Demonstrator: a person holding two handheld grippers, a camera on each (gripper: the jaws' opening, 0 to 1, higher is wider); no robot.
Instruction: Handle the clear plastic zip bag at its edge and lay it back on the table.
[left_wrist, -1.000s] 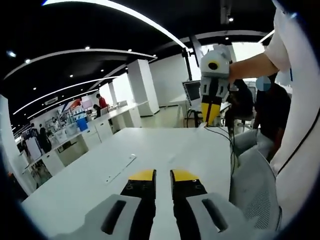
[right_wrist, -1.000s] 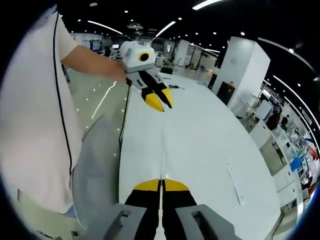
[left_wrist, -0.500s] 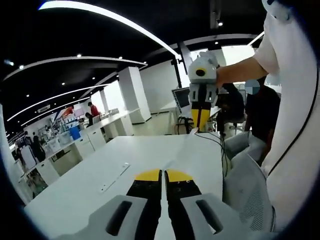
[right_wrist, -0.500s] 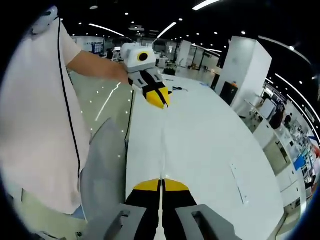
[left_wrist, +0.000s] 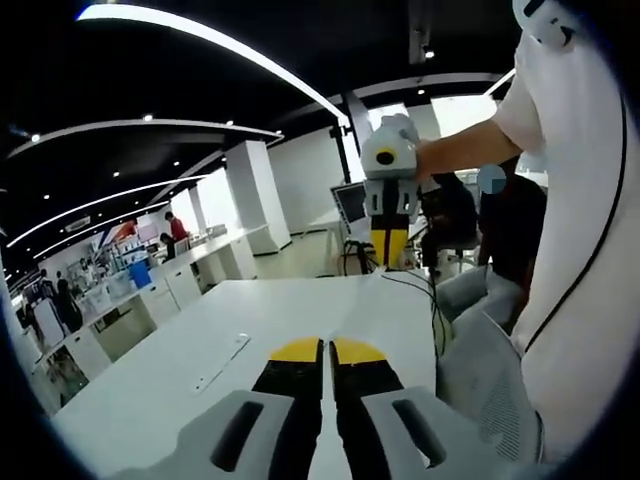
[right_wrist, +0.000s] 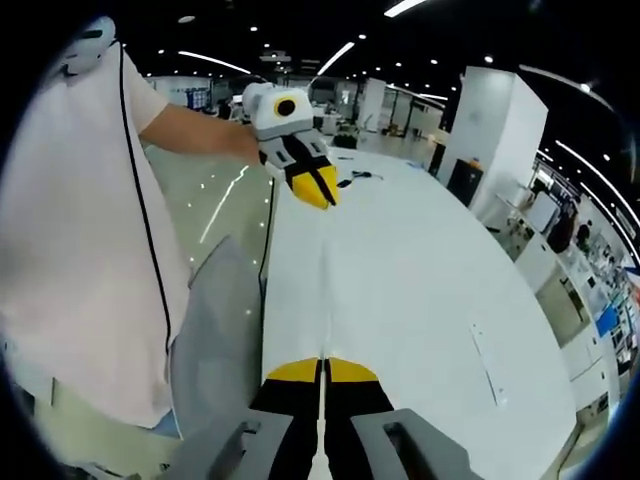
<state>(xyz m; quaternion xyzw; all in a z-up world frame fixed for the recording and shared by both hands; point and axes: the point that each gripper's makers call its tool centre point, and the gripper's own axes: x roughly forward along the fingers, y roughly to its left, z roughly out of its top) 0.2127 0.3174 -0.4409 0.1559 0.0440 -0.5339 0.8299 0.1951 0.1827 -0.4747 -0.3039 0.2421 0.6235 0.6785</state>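
Both grippers are held up over a long white table (right_wrist: 400, 270), facing one another across it. In the right gripper view the right gripper (right_wrist: 322, 366) has its yellow-tipped jaws pressed together, and a faint pale line runs from their tips up the table toward the left gripper (right_wrist: 316, 188), whose jaws also look closed. That line reads as the edge of the clear plastic zip bag (right_wrist: 326, 300), stretched taut between the two tools, though the film is so transparent that neither view lets me confirm which gripper truly has it pinched. In the left gripper view the left gripper (left_wrist: 322, 350) shows jaws clenched with almost no gap, and the right gripper (left_wrist: 388, 233) hangs beyond the table's far end, tips together. A black cable (left_wrist: 420, 290) trails across the tabletop near the person's pale shirt (left_wrist: 580, 230), and a grey chair back (right_wrist: 215, 340) sits against the table edge. My judgement is that the bag is lifted and the laying-down is not yet done. Risks from here: thin slippery film could slide out of one jaw if the hands pull apart too hard; lowering one end early could fold or twist the bag; drifting toward the person's side could drape it over the table edge or the chair.
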